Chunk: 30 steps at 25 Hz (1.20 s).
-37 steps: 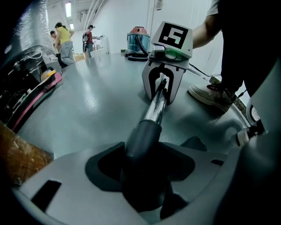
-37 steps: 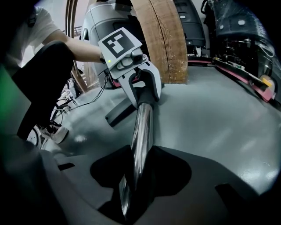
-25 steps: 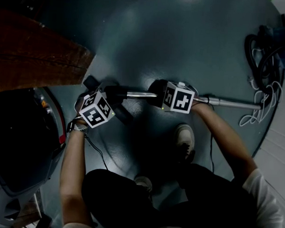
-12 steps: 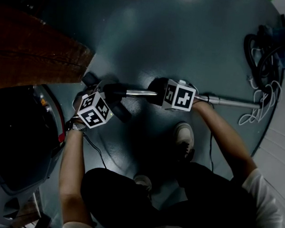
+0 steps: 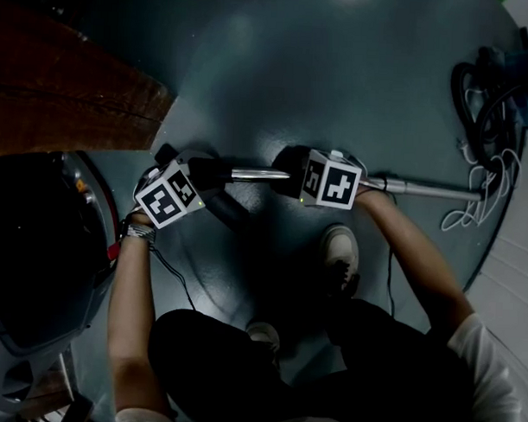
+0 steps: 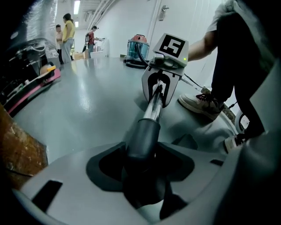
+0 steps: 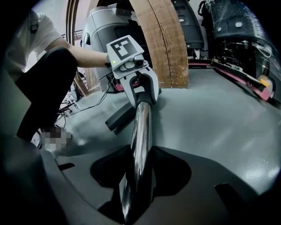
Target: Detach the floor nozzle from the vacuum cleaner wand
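A chrome wand [image 5: 261, 174] lies nearly level just above the grey floor, running right to its far end [image 5: 429, 192]. Its left end sits in the dark neck [image 6: 142, 136] of the black floor nozzle [image 5: 229, 211], whose bar rests on the floor. My left gripper [image 5: 200, 172] is shut on that neck, seen close between its jaws [image 6: 142, 176]. My right gripper [image 5: 287, 176] is shut on the wand [image 7: 141, 132], a short way to the right. Each gripper view shows the other gripper facing it along the tube: the right one [image 6: 162, 70] and the left one [image 7: 140, 85].
A brown wooden slab [image 5: 69, 104] sits at upper left above a large grey machine [image 5: 37, 267]. A vacuum body with hose and white cables [image 5: 493, 93] is at far right. The person's shoe [image 5: 340, 256] stands just below the wand. People stand far off [image 6: 66, 35].
My left gripper has rolled a little, its marker cube shifting slightly left and up. The wand, the nozzle and the right gripper have stayed where they were.
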### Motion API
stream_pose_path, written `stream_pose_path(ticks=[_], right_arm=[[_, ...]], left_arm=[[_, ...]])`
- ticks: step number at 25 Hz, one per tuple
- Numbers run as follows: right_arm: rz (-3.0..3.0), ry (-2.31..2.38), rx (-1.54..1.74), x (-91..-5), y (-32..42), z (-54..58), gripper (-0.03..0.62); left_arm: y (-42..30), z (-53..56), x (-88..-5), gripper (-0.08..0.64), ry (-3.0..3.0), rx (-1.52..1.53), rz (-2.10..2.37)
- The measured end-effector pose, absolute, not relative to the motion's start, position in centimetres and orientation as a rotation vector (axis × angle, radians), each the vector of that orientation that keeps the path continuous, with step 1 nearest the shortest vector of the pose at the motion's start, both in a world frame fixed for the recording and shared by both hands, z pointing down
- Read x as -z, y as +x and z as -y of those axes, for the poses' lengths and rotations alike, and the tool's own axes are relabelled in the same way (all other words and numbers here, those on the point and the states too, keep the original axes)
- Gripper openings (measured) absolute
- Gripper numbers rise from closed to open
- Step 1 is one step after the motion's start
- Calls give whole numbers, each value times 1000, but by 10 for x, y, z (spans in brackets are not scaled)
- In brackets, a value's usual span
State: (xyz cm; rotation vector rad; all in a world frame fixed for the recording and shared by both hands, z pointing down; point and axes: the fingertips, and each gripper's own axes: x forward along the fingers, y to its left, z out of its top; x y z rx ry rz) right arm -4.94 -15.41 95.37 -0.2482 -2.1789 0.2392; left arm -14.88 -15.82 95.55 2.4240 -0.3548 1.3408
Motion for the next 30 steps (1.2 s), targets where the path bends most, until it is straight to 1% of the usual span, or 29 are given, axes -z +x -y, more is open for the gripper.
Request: stream_pose_path(ticks=[7,11,20,27,30], right_arm=[[2174,-257,-208,-949,-49,150,166],[2180,-259,-191,-947,-51,150,166],[2177,-265,-316,-941,-58,147,166],[2186,-259,-274,-950,-55,148,166],[2164,-259,-262,-957,-45,147,166]], left_arm=[[-150,153,-947,216,2378,-1292,280],[-151,152,-949,216,2428,-1394,285],[-159,157,-950,216,2497,-1618,285],[-170,151,-952,216,2423,-1618,285],[-187,148,-948,216,2351,-1506,371]])
